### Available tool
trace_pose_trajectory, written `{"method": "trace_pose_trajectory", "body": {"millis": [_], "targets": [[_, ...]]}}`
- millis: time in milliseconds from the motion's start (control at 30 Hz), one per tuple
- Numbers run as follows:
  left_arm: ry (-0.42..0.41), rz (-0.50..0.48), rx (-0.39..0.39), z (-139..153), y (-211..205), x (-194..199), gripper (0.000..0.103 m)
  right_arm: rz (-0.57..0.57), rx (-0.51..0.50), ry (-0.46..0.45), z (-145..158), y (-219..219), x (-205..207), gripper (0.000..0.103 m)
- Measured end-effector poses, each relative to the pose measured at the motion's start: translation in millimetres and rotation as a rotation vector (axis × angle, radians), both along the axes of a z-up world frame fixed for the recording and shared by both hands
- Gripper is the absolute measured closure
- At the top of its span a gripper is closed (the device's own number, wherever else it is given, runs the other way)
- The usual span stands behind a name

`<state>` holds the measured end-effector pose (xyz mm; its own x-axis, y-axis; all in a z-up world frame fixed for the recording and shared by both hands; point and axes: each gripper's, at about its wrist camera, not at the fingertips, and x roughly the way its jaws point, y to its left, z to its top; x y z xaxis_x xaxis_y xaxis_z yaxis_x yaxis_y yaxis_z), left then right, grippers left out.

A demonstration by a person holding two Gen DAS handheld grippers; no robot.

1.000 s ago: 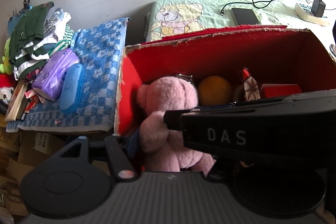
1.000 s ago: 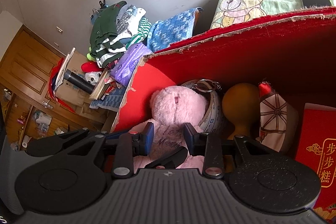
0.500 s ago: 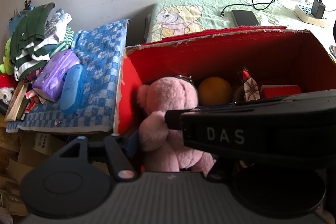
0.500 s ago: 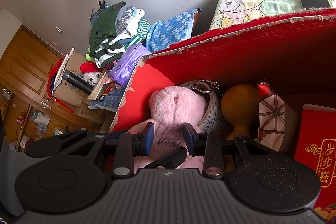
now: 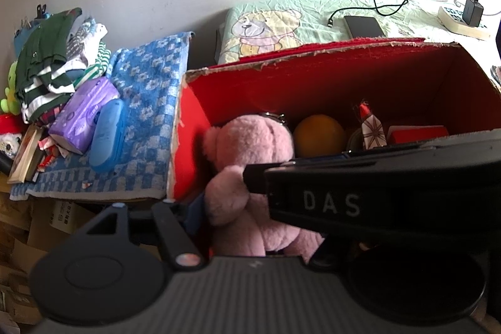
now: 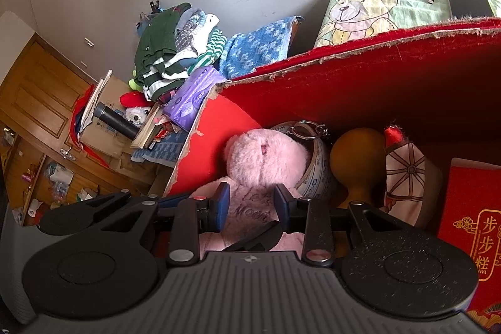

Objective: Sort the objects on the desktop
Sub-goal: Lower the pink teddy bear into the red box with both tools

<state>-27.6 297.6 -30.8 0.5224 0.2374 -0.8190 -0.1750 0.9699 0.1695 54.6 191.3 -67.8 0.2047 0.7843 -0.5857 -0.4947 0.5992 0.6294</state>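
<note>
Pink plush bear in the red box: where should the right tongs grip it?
Take the pink plush bear by its soft torso, from above and the front. It sits upright against the red box's left wall, and the right tongs already straddle its chest.

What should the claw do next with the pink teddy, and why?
Probably close the right gripper gently: its fingers sit either side of the pink teddy in the red box, with gaps showing, so it hasn't squeezed it yet.

The right gripper (image 6: 250,204) is easing slightly back and up from the pink plush bear (image 6: 266,165) in the red box (image 6: 360,89), its fingers staying spread either side of the bear's chest.
</note>
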Motion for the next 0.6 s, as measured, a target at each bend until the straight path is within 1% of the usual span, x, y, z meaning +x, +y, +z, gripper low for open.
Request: {"method": "trace_pose_trajectory", "body": {"millis": [200,400,433,467,500,600], "targets": [[0.02,0.02,0.001,2.1,-2.8,0.4,0.033,0.002,0.0,-0.001,1.4,0.4,-0.7,0.067],[0.017,0.036,0.008,5.1,-4.3,-3.9,0.034,0.008,0.002,-0.009,2.9,0.9,-0.8,0.067],[0.015,0.039,0.014,5.8,-5.1,-4.6,0.034,0.011,0.002,-0.012,3.3,1.7,-1.4,0.067],[0.011,0.043,0.03,6.7,-6.6,-5.5,0.031,0.012,0.001,-0.014,3.7,1.6,-1.6,0.067],[0.006,0.045,0.043,7.9,-7.9,-6.2,0.031,0.015,0.002,-0.015,3.6,1.6,-2.1,0.067],[0.006,0.049,0.043,9.6,-7.1,-6.5,0.031,0.023,0.011,-0.018,3.3,0.5,-2.0,0.067]]}}
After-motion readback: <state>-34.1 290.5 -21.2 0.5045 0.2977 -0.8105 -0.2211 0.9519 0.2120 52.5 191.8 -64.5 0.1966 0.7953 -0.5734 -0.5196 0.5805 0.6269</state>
